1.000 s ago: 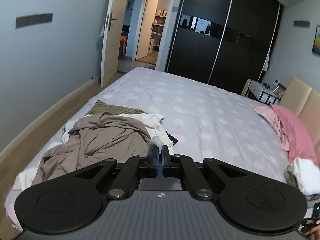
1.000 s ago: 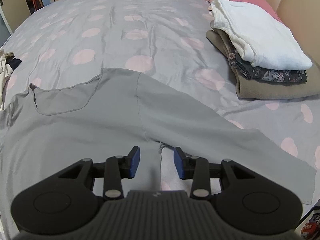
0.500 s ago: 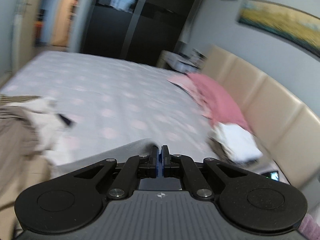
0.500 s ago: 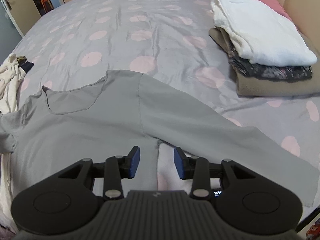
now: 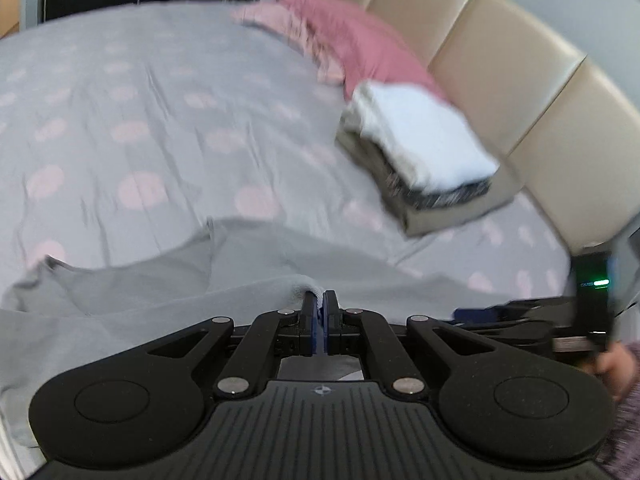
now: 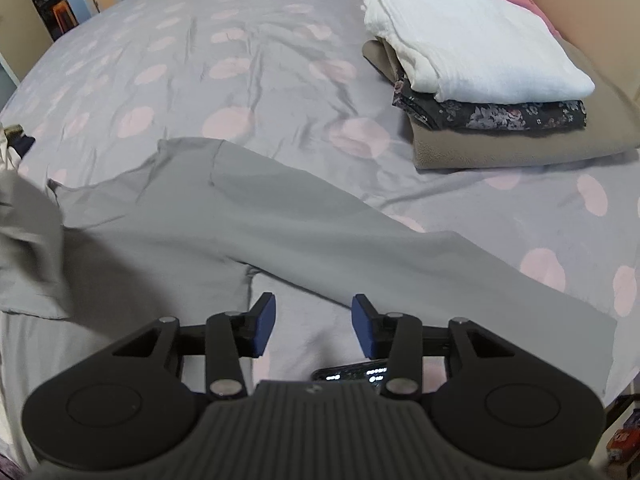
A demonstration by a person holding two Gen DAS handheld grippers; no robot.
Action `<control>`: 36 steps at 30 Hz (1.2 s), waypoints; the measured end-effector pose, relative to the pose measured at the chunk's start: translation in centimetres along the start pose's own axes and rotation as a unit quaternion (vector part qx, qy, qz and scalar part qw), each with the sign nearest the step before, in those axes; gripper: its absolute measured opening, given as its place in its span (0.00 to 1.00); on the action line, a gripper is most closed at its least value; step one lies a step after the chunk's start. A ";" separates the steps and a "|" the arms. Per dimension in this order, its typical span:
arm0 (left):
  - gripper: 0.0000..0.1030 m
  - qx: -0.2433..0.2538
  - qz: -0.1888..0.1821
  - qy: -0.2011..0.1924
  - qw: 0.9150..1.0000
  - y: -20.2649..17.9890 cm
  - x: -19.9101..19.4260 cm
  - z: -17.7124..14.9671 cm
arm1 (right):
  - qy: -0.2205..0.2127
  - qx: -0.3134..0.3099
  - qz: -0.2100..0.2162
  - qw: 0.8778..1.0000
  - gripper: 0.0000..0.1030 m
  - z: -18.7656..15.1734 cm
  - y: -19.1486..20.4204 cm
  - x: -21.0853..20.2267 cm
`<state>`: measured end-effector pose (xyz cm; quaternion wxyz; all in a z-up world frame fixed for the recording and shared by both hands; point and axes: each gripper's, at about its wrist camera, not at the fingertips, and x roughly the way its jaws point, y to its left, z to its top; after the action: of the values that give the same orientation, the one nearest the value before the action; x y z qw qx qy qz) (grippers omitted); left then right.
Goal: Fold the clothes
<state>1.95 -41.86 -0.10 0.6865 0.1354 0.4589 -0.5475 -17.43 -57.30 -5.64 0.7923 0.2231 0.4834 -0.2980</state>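
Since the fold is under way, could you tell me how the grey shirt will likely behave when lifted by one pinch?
Probably floppy: the grey shirt drapes and bunches where the left hand-held gripper pinches it. Likely light, since the cloth looks thin. The long sleeve would probably trail and drag on the bed.

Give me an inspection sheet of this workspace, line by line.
Surface: bed sheet, grey with pink dots, wrinkled.
Job's things: grey shirt spread flat; folded stack, white on top.
Clutter: phone under the right gripper; loose clothes at the left edge.
Grippers: left gripper shut on a fold of the grey shirt; right gripper opening, nothing between its jaws.
Cables: nothing seen.
Surroundings: beige headboard, pink pillow.
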 end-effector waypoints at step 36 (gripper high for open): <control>0.40 -0.172 0.202 -0.048 0.963 23.2 -9.7 -7.4 | -0.012 -0.033 0.049 0.998 0.44 5.0 6.6 7.7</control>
<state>18.86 -22.25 -3.94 0.8170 0.0788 0.4757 -0.3164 -7.00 -57.75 -10.00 0.8188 0.2166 0.4716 -0.2454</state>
